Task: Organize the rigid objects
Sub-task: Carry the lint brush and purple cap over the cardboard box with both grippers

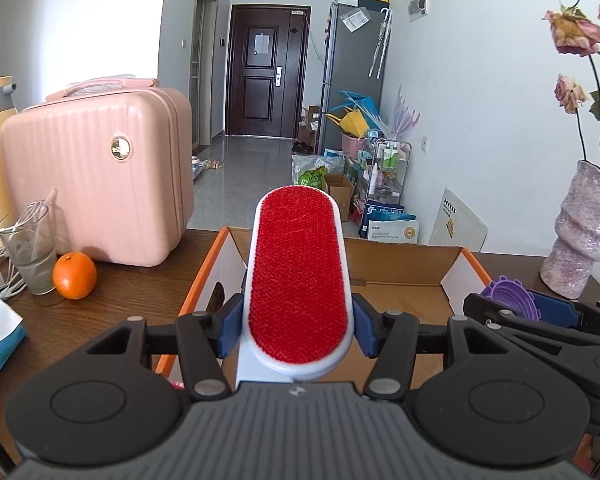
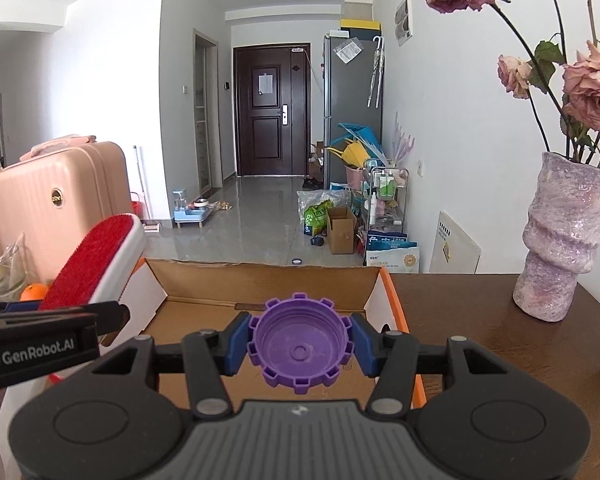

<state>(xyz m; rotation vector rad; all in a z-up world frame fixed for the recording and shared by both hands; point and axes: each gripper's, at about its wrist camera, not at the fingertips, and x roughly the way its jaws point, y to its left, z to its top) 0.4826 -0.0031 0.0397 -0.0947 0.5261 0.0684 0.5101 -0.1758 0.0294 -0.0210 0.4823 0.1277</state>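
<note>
Left gripper (image 1: 299,322) pinching the lint brush (image 1: 299,276); right gripper (image 2: 299,340) pinching the purple cap (image 2: 299,342).

Your left gripper clamps the red-faced brush across its width, its long axis running straight ahead along the fingers and out over the near left part of the cardboard box (image 2: 268,280). Your right gripper grips the toothed cap at two opposite edges, hollow side up, over the box's near middle. The open box lies directly ahead of and below both; each item looks placed for lowering, the cap the more central. The two grippers sit close side by side, so watch for them knocking together. Left of the box on the bench (image 1: 120,300): orange (image 1: 74,275), glass (image 1: 30,256), pink case (image 1: 96,176). Right of it: vase (image 2: 560,236) with dried roses, standing clear of the box.
</note>
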